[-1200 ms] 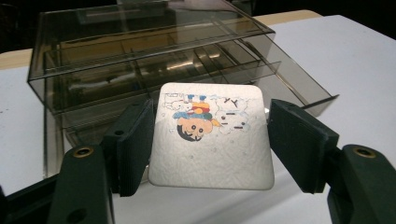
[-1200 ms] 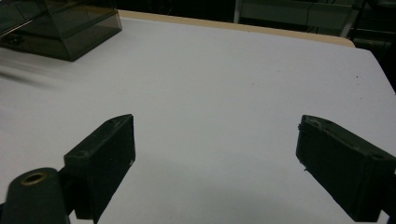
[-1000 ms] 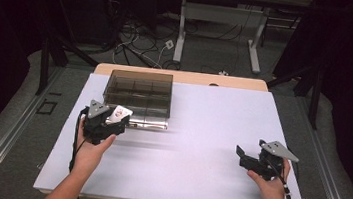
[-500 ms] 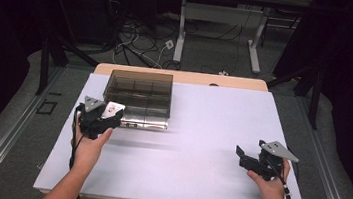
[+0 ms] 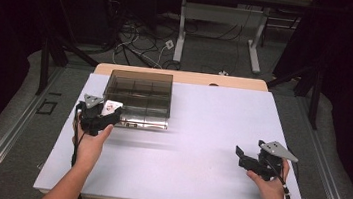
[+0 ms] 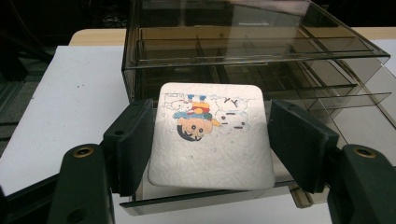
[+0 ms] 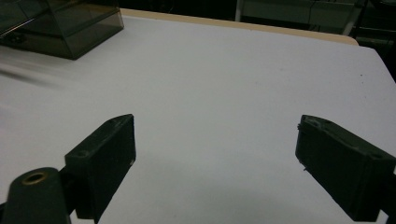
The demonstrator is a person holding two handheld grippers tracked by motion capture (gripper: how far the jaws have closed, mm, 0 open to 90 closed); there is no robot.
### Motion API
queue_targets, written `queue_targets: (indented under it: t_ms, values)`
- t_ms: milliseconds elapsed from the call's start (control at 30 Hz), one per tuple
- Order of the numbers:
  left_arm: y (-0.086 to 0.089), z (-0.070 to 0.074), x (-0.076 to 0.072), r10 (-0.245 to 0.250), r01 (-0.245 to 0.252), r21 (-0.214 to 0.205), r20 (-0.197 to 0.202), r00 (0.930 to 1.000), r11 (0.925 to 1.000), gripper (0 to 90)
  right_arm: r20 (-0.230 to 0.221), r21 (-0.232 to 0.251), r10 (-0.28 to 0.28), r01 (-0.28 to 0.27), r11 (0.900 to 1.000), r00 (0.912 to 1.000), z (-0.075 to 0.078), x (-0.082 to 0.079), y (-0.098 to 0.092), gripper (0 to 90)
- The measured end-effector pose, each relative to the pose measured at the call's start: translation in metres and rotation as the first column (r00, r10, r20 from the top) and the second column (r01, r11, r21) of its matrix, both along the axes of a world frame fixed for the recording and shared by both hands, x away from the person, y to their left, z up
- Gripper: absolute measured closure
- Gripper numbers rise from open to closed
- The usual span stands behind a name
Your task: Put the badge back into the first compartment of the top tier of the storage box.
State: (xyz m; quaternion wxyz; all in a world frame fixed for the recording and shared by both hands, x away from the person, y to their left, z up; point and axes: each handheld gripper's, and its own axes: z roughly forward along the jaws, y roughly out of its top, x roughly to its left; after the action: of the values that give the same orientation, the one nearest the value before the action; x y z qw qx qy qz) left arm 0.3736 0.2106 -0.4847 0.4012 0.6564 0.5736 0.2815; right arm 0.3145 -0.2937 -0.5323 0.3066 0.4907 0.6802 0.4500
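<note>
A white square card [image 6: 210, 140] with a cartoon print sits between the jaws of my left gripper [image 6: 212, 116], which is shut on its two side edges. In the high view the left gripper [image 5: 109, 113] holds the card [image 5: 112, 106] at the front left corner of a smoked transparent compartment box [image 5: 138, 95]. Through the left gripper view the box [image 6: 252, 56] stands just behind the card, its dividers showing through the walls. My right gripper [image 5: 241, 157] rests low near the table's right front, open, with nothing between its jaws [image 7: 215, 140].
The white table top [image 5: 211, 128] stretches wide between the two hands. A lower drawer of the box [image 6: 355, 116] juts out toward the right of the left gripper view. Dark floor, cables and desk legs lie beyond the far edge.
My left gripper has shifted slightly to the left along the box's front with the card still in it. The right gripper has stayed where it was.
</note>
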Motion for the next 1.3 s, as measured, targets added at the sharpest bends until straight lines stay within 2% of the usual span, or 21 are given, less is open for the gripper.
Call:
queue_targets:
  t_ms: [200,233,267,300,367,467,567,600,800,1300]
  values:
    - [-0.001,-0.002,0.004,0.01,-0.01,0.008,-0.008,0.9999,0.9999,33.3,-0.002,0.008,-0.004,0.004,1.0,1.0,0.0,0.0,0.0,12.0]
    - [-0.001,-0.002,0.005,0.011,-0.011,0.006,-0.009,0.9999,0.9999,33.3,-0.037,-0.012,0.001,-0.002,0.9999,0.9993,0.002,-0.002,-0.001,12.0]
    - [-0.001,-0.003,0.005,0.012,-0.012,0.005,-0.01,0.9999,0.9999,33.3,0.026,0.013,-0.012,0.011,0.9999,0.9996,-0.002,0.001,0.001,12.0]
    - [-0.001,-0.003,0.005,0.013,-0.013,0.005,-0.012,0.9999,0.9999,33.3,-0.048,-0.025,0.007,-0.008,0.9997,0.9988,0.003,-0.002,-0.002,12.0]
    - [-0.001,-0.003,0.006,0.008,-0.008,0.001,-0.014,0.9999,1.0,33.2,-0.02,-0.011,0.002,-0.002,0.9999,0.9998,0.001,-0.001,-0.001,12.0]
    - [-0.001,-0.004,0.006,0.009,-0.009,0.0,-0.016,0.9998,1.0,32.2,-0.026,-0.006,-0.002,0.002,1.0,0.9997,0.001,-0.001,-0.001,12.0]
    - [0.0,-0.003,0.006,0.009,-0.009,-0.011,-0.01,0.9999,0.9999,25.5,-0.024,-0.009,-0.001,0.0,1.0,0.9997,0.001,-0.001,-0.001,12.0]
    - [0.001,-0.003,0.006,0.009,-0.009,-0.012,-0.006,0.9999,0.9999,24.2,-0.001,0.004,0.001,-0.001,1.0,1.0,0.0,0.0,0.0,12.0]
    - [0.004,-0.001,0.003,0.01,-0.009,-0.024,0.013,0.9999,0.9997,18.8,-0.001,0.001,-0.001,0.001,1.0,1.0,0.0,0.0,0.0,12.0]
    - [0.012,0.006,-0.005,-0.043,0.046,-0.064,0.054,0.9976,0.9969,13.4,-0.001,0.001,0.0,0.0,1.0,1.0,0.0,0.0,0.0,12.0]
